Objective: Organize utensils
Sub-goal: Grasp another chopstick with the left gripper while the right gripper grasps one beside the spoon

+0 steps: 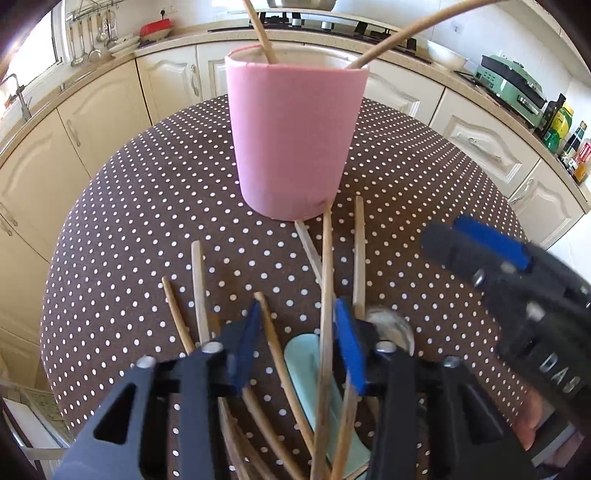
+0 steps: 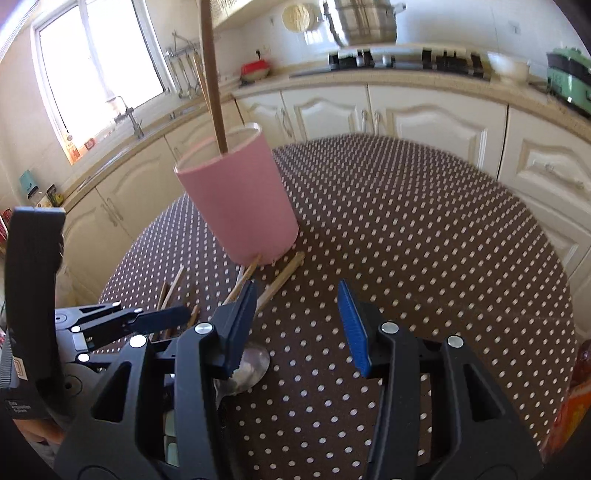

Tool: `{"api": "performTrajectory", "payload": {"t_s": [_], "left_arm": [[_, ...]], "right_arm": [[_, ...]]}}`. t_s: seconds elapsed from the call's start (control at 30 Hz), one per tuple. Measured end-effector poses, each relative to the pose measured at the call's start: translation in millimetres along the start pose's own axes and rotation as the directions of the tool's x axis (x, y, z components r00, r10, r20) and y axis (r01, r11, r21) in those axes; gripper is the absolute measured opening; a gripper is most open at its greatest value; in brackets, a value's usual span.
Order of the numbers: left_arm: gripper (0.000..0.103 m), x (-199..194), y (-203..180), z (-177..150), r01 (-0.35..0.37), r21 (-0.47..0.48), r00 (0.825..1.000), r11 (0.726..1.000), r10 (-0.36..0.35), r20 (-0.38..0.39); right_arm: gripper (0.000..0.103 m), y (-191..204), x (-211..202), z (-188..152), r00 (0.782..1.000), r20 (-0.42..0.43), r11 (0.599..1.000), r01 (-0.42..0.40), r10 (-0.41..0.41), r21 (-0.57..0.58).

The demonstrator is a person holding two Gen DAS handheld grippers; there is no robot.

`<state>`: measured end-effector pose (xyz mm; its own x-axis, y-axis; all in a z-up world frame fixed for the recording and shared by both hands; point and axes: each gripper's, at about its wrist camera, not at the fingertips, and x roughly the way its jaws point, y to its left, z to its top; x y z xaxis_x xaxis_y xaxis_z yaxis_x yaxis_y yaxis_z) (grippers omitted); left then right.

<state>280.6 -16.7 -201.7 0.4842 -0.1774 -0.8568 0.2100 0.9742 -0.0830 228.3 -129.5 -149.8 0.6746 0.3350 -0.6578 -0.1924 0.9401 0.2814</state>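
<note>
A pink holder cup (image 1: pixel 295 140) stands on the dotted table with two wooden handles (image 1: pixel 264 33) sticking out of it. It also shows in the right wrist view (image 2: pixel 240 199). Several wooden-handled utensils (image 1: pixel 325 280) lie in a pile in front of the cup, with a pale green spatula (image 1: pixel 306 365) and a metal spoon (image 1: pixel 391 325) among them. My left gripper (image 1: pixel 297 332) is open low over the pile, its jaws on either side of the sticks. My right gripper (image 2: pixel 299 325) is open and empty over the table, beside the spoon (image 2: pixel 251 365).
The round table has a brown cloth with white dots (image 2: pixel 424 240). Cream kitchen cabinets (image 1: pixel 92 118) and a counter with a stove (image 1: pixel 325 22) curve around behind it. The right gripper's body (image 1: pixel 517 288) hovers right of the pile.
</note>
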Motion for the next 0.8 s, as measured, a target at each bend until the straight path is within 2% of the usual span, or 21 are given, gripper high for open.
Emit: {"api": "performTrajectory", "payload": {"t_s": [0.13, 0.3, 0.43, 0.53, 0.7, 0.8], "left_arm": [[0.011, 3.4, 0.9, 6.0, 0.005, -0.025, 1.000, 1.000, -0.005, -0.008], [0.010, -1.2, 8.5, 2.0, 0.039, -0.070, 0.999, 0.997, -0.038, 0.010], [0.006, -9.5, 10.7, -6.3, 0.064, -0.067, 0.998, 0.996, -0.063, 0.024], [0.006, -14.8, 16.4, -11.2, 0.074, -0.073, 0.997, 0.995, -0.072, 0.033], [0.006, -20.3, 26.7, -16.8, 0.072, -0.081, 0.997, 0.994, -0.069, 0.038], [0.006, -23.1, 33.5, -20.3, 0.077, -0.090, 0.996, 0.993, -0.073, 0.042]], "right_arm": [[0.046, 1.2, 12.9, 1.2, 0.996, -0.085, 0.999, -0.032, 0.035, 0.040], [0.045, 4.4, 24.1, 1.7, 0.988, -0.144, 0.997, -0.045, 0.054, 0.065], [0.044, 9.3, 32.2, 3.8, 0.981, -0.180, 0.995, -0.063, 0.076, 0.077], [0.035, 15.3, 43.2, 6.2, 0.971, -0.216, 0.992, -0.084, 0.102, 0.095], [0.031, 16.9, 57.9, 8.5, 0.962, -0.247, 0.989, -0.087, 0.115, 0.121], [0.023, 20.7, 63.2, 10.8, 0.959, -0.258, 0.987, -0.090, 0.122, 0.132]]}}
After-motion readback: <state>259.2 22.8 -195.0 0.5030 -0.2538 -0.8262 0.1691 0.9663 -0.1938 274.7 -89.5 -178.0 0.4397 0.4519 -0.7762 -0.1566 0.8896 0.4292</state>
